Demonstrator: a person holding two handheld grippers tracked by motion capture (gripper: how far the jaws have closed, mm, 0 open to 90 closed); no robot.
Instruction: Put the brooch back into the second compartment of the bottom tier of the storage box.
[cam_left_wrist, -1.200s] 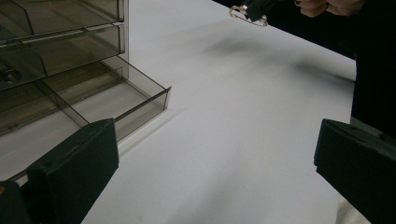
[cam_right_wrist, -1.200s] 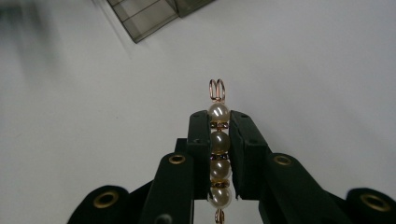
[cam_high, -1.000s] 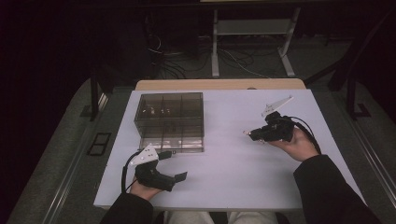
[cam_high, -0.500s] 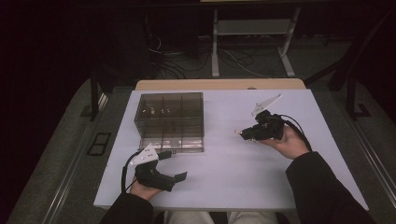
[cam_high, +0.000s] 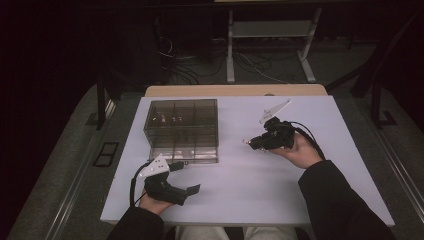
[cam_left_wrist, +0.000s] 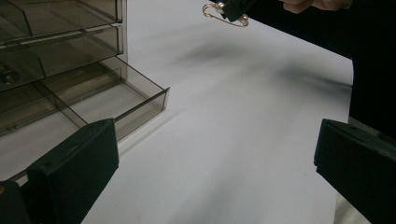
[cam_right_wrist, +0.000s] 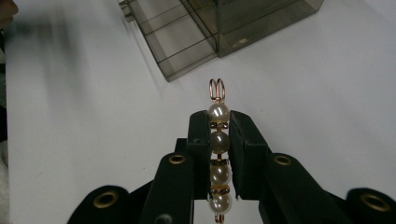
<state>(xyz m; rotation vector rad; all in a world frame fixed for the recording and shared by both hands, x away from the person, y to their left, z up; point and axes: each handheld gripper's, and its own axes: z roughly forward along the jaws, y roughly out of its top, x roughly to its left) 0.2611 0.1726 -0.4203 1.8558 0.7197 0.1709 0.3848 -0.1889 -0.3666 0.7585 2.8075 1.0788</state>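
Observation:
A gold pin strung with pearls (cam_right_wrist: 218, 140) sits clamped between the jaws of my right gripper (cam_right_wrist: 218, 126), its looped gold end poking out past the tips. From above, that right gripper (cam_high: 252, 142) hovers over the table right of the smoky plastic drawer box (cam_high: 182, 130), and the pearl pin (cam_high: 246, 142) points toward the box. The box's lowest drawer (cam_left_wrist: 116, 100) is pulled out. My left gripper (cam_high: 192, 189) rests near the table's front edge, open, its wide-apart jaws holding nothing. The pearl pin (cam_left_wrist: 226, 14) hangs far off in the left gripper view.
The white table (cam_high: 240, 190) has bare room between the two hands. Small items lie in the box's upper compartments (cam_high: 167, 119). A metal stand (cam_high: 270, 45) and cables stand on the dark floor behind the table.
My right gripper has drifted left and slightly forward toward the drawer box, carrying the pearl pin. The left gripper has stayed put.

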